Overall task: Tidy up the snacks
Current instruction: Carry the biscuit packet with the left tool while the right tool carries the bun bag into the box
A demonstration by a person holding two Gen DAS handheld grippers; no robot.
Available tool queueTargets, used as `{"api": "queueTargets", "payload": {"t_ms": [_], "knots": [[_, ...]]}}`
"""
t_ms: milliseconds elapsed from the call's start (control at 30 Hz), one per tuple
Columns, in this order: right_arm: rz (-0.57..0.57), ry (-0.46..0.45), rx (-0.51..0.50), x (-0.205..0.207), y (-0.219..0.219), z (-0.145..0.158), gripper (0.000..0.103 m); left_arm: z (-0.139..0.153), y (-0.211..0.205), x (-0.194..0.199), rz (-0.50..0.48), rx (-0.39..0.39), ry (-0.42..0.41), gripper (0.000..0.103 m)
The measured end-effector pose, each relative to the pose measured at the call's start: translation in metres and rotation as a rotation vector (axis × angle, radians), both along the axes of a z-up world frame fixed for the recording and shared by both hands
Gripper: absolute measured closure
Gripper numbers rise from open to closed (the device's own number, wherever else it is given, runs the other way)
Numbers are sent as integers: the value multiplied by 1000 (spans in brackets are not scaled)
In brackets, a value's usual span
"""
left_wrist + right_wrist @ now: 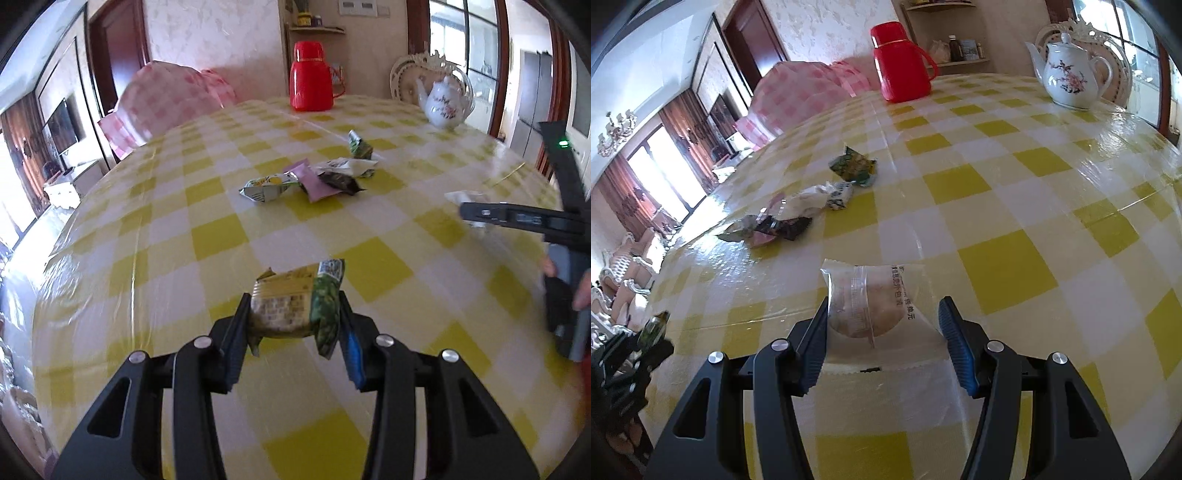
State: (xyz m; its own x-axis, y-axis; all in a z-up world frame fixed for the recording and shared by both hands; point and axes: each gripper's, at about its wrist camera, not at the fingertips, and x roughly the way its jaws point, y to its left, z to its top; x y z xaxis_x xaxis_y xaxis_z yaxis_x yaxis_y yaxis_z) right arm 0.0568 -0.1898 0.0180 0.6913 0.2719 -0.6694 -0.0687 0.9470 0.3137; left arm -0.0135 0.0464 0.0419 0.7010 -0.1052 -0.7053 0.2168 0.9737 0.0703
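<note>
Two crinkly green-yellow foil snack packets [295, 302] pinched in our left tongs [293, 317]; right tongs [882, 325] spread around clear-wrapped round pastry [864, 306]; slick foil may slip onto yellow-checked desk [369, 266]

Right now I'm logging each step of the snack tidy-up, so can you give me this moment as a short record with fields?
surface: table with yellow checked cloth
left gripper: fingers shut on a yellow and green snack packet
right gripper: fingers either side of a clear wrapped pastry, grip uncertain
loose pile: mixed snack packets mid-table
far edge: red thermos, white floral teapot
</note>
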Motion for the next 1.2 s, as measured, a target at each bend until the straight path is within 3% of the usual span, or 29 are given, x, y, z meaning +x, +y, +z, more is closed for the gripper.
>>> {"api": "queueTargets", "payload": {"t_ms": [767,1200], "knots": [[254,-93,20,-112,100,13,46,6,58,-129,106,57,7,59],[505,-151,-10,-191,216,29,46,10,123,-197,194,78,-10,59]]}}
